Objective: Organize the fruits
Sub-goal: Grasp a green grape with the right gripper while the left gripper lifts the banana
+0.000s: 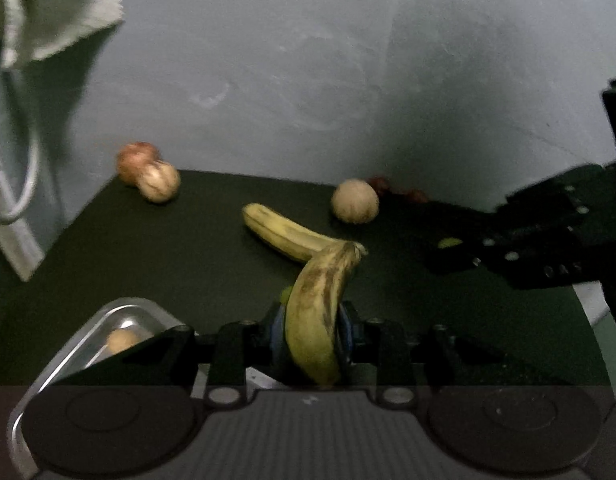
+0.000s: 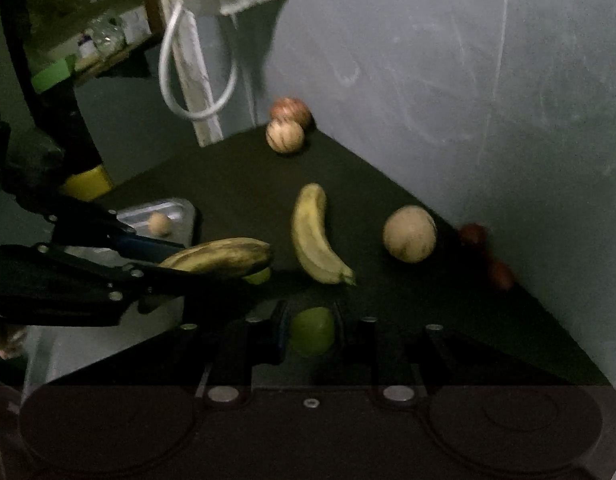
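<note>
I've got the left gripper [image 1: 313, 340] clamped on a browned banana [image 1: 318, 312], lifted clear of the dark table [image 1: 168, 248], and on the right-wrist view it hangs beside the metal tray [image 2: 180, 210] that holds one small tan fruit [image 2: 160, 224]. My right gripper [image 2: 311, 332] is closed around a green fruit [image 2: 313, 331] at the near edge. A second banana [image 2: 314, 236] lies flat mid-table, a tan round fruit [image 2: 410, 234] just right of it, and a tan striped fruit [image 2: 285, 137] touches a reddish apple [image 2: 291, 111] in the far corner.
</note>
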`<move>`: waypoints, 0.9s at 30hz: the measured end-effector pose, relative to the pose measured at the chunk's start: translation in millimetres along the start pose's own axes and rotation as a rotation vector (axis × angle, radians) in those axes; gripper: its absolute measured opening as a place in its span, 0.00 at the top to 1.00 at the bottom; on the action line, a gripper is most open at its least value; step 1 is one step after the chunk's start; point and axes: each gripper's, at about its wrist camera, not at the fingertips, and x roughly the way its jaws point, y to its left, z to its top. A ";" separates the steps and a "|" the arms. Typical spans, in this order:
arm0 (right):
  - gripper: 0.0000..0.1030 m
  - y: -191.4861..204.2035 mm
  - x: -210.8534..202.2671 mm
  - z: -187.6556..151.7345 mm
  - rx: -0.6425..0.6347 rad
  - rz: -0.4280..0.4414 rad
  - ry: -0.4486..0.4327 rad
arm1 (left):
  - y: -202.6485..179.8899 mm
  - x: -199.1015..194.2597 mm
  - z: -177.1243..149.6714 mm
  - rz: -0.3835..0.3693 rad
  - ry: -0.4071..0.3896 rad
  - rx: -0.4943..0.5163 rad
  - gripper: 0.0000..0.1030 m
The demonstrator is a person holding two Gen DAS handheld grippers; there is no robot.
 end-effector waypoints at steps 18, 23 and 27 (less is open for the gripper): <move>0.77 50.1 -53.1 14.6 -0.094 0.096 -0.085 | -9.4 -74.8 -29.1 0.299 -0.111 -0.164 0.71; 0.77 70.0 -61.1 18.5 -0.124 0.131 -0.101 | 0.9 -106.0 -38.8 0.382 -0.149 -0.230 0.71; 0.77 93.2 -69.5 24.4 -0.152 0.171 -0.125 | 5.0 -130.5 -44.2 0.445 -0.178 -0.286 0.71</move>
